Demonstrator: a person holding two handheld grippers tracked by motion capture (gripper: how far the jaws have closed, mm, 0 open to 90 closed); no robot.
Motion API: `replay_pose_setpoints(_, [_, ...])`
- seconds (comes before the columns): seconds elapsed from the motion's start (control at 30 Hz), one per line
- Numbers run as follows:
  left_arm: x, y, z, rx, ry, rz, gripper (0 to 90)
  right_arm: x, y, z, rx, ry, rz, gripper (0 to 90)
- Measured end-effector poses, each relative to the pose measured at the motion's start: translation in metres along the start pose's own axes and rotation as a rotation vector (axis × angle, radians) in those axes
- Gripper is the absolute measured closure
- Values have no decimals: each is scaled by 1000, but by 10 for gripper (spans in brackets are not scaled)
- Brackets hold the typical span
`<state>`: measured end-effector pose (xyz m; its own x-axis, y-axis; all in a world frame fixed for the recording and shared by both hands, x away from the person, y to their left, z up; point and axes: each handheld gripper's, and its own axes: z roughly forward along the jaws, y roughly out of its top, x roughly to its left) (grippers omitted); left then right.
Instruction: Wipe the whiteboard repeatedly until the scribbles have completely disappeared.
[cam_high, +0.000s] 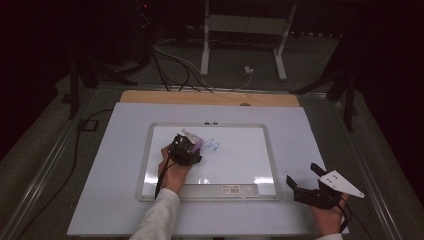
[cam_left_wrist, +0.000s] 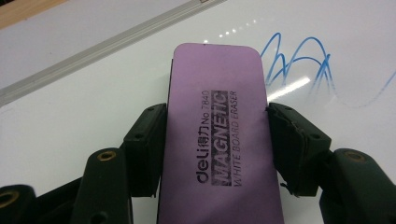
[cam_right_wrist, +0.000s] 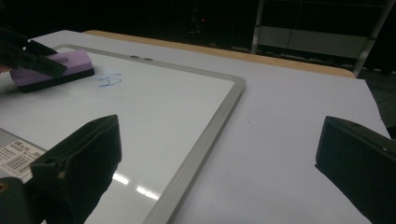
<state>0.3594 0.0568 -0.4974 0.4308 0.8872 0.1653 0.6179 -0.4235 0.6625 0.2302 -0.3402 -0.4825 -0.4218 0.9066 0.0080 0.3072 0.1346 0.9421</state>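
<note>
Eraser is looking light and stiff; left gripper is clamping its long sides above the whiteboard. Right gripper is waiting wide open, holding nothing.

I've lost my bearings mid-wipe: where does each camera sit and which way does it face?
High view: above the near table edge, looking forward and down on the framed whiteboard; forearms, both grippers.
Left gripper view: along the left gripper clamping the purple felt eraser, toward blue scribble.
Right gripper view: low, across the board; right gripper open.
Shared: eraser, scribble.
</note>
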Motion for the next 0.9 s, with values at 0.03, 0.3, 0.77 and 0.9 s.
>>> replay_pose_setpoints(0.03, [-2,1,0,-1,-6,6,419,0,0,0,1,1,1,7])
replay_pose_setpoints(0.3, [-33,7,-1,-25,-120,78,419,0,0,0,1,1,2,7])
replay_pose_setpoints(0.77, [-54,17,2,-28,-152,121,419,-1,0,-2,-3,-1,6,7])
replay_pose_setpoints(0.9, [-41,17,4,-7,-122,81,419,-2,0,-1,-3,-1,9,7])
